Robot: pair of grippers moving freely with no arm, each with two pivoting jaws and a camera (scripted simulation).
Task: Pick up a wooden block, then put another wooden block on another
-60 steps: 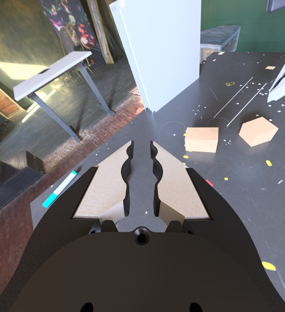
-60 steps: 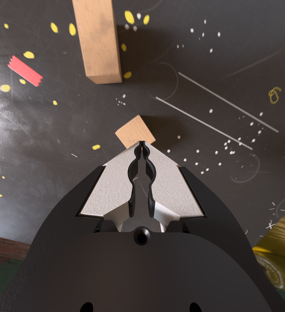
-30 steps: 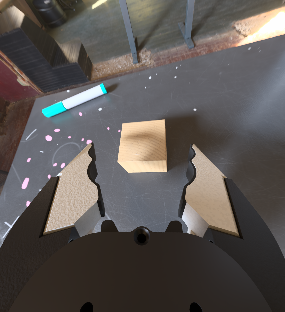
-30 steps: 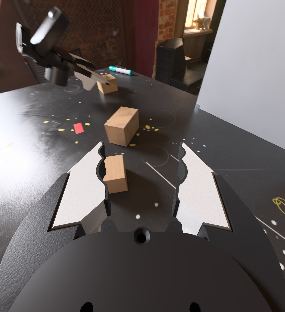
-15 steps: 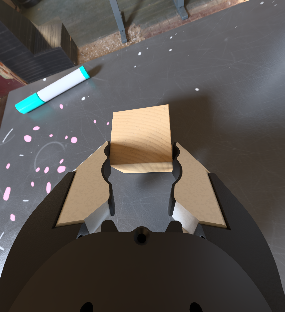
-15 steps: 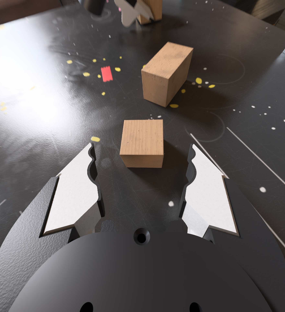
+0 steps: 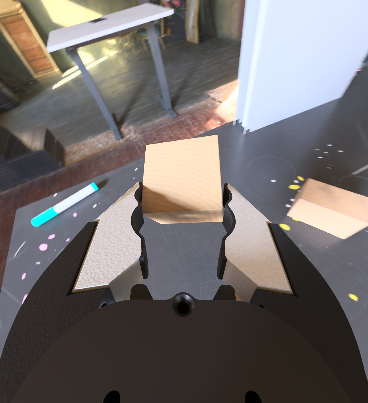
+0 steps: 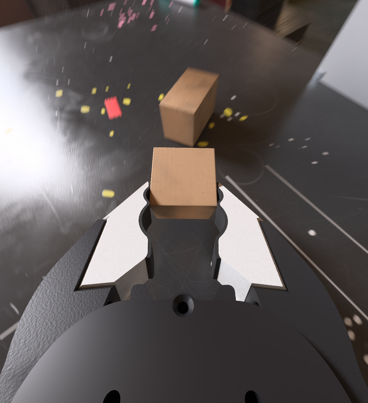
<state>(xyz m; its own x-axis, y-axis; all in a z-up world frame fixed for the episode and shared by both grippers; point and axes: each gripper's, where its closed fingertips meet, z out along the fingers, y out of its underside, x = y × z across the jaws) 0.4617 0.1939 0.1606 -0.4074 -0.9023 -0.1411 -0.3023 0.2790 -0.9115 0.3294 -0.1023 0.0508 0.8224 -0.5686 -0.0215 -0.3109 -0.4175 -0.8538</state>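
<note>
My left gripper [image 7: 182,189] is shut on a light wooden block [image 7: 182,174], which it holds by its sides between the fingertips, clear of the dark table [image 7: 183,250]. A second, longer wooden block [image 7: 331,209] lies on the table to the right. My right gripper [image 8: 183,189] is shut on a small wooden cube [image 8: 183,178] and holds it just above the table [image 8: 266,218]. The longer block shows in the right wrist view [image 8: 187,106] too, lying just beyond the cube. Neither view shows the other gripper.
A teal-and-white marker [image 7: 63,205] lies near the table's left edge. A white upright panel [image 7: 298,54] stands at the far right of the table, and it also shows in the right wrist view [image 8: 357,50]. A red tape patch [image 8: 112,107] and paint specks mark the table. A white desk [image 7: 104,28] stands on the floor beyond.
Both grippers opened, came down around a block each and shut on it. The left has since lifted its block and swung right. The right holds the cube and is moving; its background is blurred.
</note>
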